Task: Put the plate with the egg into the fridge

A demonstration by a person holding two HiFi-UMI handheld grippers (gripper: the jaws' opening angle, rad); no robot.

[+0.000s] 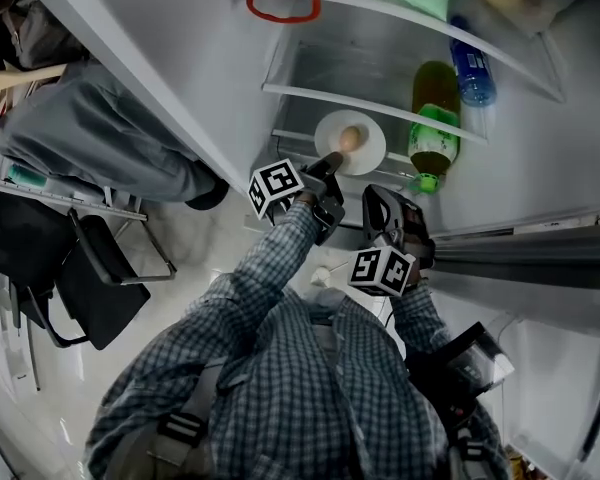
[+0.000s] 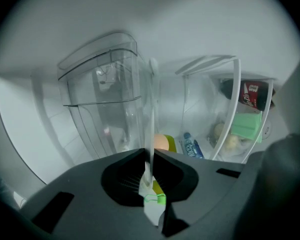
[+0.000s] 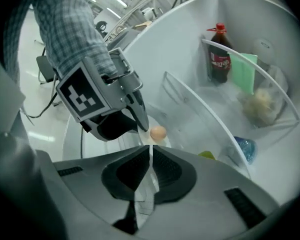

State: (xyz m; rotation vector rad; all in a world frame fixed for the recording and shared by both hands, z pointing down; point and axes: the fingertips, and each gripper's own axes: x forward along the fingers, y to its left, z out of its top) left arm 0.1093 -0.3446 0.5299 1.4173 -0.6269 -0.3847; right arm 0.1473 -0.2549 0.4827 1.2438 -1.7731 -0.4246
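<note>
A white plate (image 1: 368, 148) with a brown egg (image 1: 350, 139) on it lies on a glass shelf (image 1: 310, 95) inside the open fridge. My left gripper (image 1: 329, 162) is shut on the plate's near rim. In the left gripper view the plate (image 2: 152, 104) shows edge-on between the closed jaws of the left gripper (image 2: 150, 156), with the egg (image 2: 161, 142) just past them. My right gripper (image 1: 388, 211) hangs below and to the right of the plate, outside the shelf, shut with nothing in it. From the right gripper (image 3: 150, 156) I see the egg (image 3: 158, 132) and the left gripper (image 3: 138, 115) beside it.
A green bottle (image 1: 435, 118) lies right of the plate, with a blue water bottle (image 1: 472, 73) beyond it. A cola bottle (image 3: 220, 59) and a green packet (image 3: 245, 71) stand in the door rack. A clear drawer (image 2: 102, 99) sits in the fridge. A dark chair (image 1: 100, 278) stands behind on the left.
</note>
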